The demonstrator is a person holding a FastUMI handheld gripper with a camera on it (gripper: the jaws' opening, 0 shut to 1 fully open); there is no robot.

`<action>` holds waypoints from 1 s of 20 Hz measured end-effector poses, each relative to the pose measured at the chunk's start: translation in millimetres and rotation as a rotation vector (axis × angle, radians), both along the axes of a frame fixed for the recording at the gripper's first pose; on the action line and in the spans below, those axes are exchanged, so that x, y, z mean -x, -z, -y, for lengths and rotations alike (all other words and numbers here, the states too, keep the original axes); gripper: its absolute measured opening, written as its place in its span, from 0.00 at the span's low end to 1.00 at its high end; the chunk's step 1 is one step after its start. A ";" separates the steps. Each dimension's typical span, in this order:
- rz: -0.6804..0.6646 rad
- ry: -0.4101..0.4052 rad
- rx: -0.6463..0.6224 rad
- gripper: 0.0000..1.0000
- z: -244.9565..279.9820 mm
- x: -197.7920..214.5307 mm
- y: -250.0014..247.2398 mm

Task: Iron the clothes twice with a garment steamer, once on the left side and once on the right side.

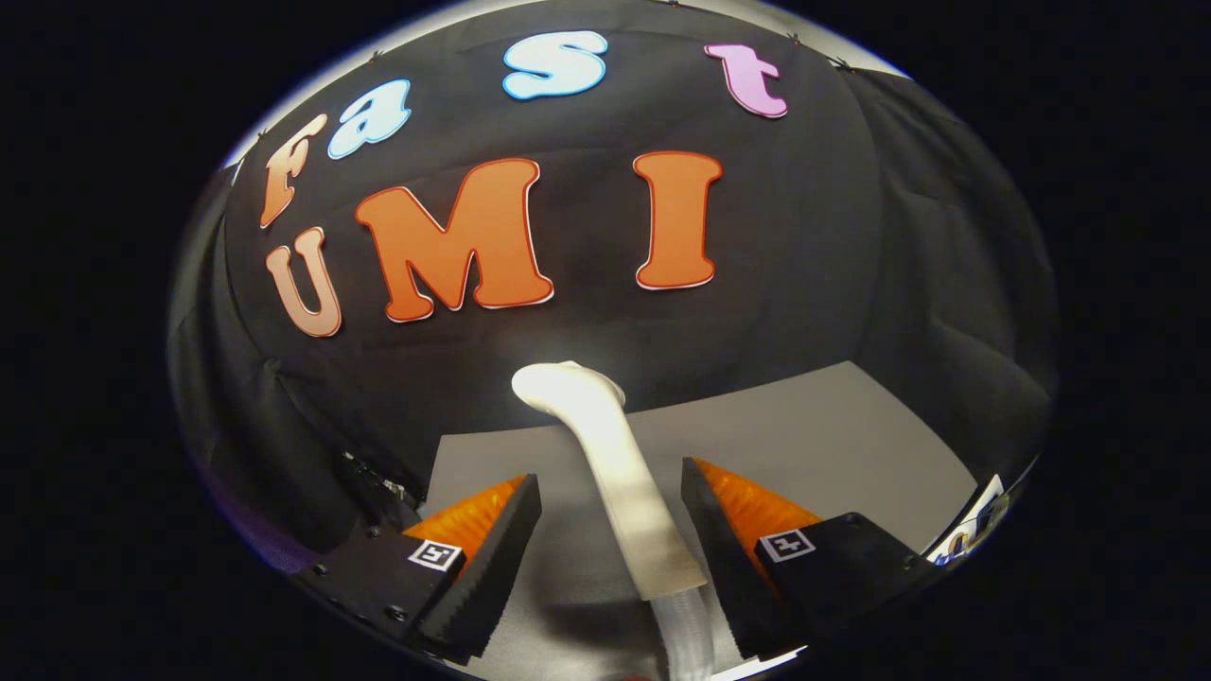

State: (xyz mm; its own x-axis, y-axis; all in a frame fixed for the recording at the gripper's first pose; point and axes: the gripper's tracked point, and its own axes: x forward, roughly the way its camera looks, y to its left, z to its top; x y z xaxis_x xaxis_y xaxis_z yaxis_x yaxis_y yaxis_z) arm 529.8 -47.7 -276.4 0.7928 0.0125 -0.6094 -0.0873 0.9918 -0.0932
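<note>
One garment steamer (605,454) stands between the hand-held gripper's (610,497) two spread fingers (492,549).

A grey tabletop (804,426) spreads across the lower part of the booth, flat and matte, its far edge meeting the black cloth wall (804,236). The cloth hangs behind and wraps round both sides, with soft folds and creases showing on the right. Along the top, a pale strip of the booth's frame (851,47) catches the light, with small clips holding the cloth to it. At the table's near right corner lies a bit of white printed paper or card (974,520), too small to make out.
</note>
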 end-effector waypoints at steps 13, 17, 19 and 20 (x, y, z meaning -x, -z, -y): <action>-0.097 0.027 0.038 0.44 15.8 -6.4 29.2; -0.047 0.084 0.024 0.35 19.6 -9.1 29.9; -0.006 0.092 0.035 0.33 20.3 -5.2 18.2; -0.004 0.097 0.042 0.33 22.8 2.2 11.6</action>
